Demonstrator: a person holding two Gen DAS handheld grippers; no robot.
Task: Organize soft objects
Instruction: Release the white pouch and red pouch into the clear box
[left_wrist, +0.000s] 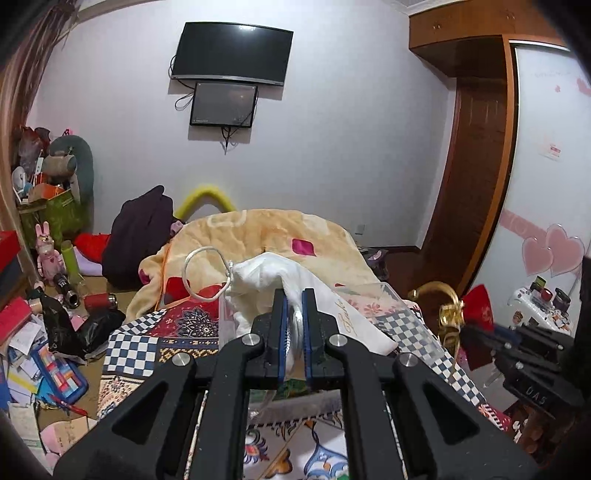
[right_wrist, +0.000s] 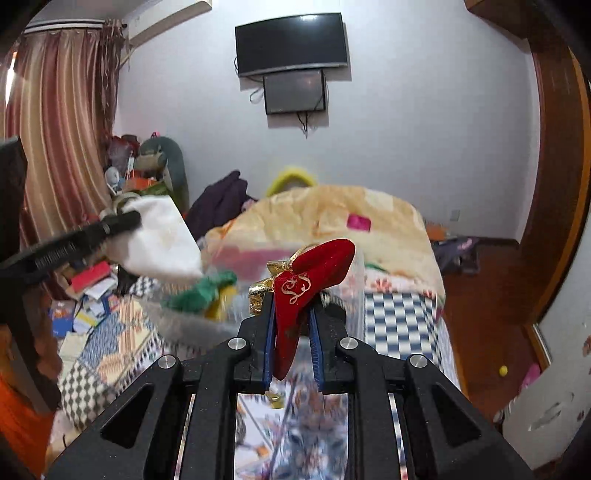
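Note:
My left gripper is shut on a white cloth drawstring pouch with a white cord loop, held above a clear plastic box on the bed. It also shows in the right wrist view at the left, with the left gripper on it. My right gripper is shut on a red velvet pouch with gold embroidery and a gold ribbon. It shows at the right in the left wrist view. Green and yellow soft items lie in the clear box.
The bed has a patterned quilt and a folded beige blanket. Cluttered floor with boxes and papers lies to the left. A dark garment, two wall screens and a wooden wardrobe stand behind.

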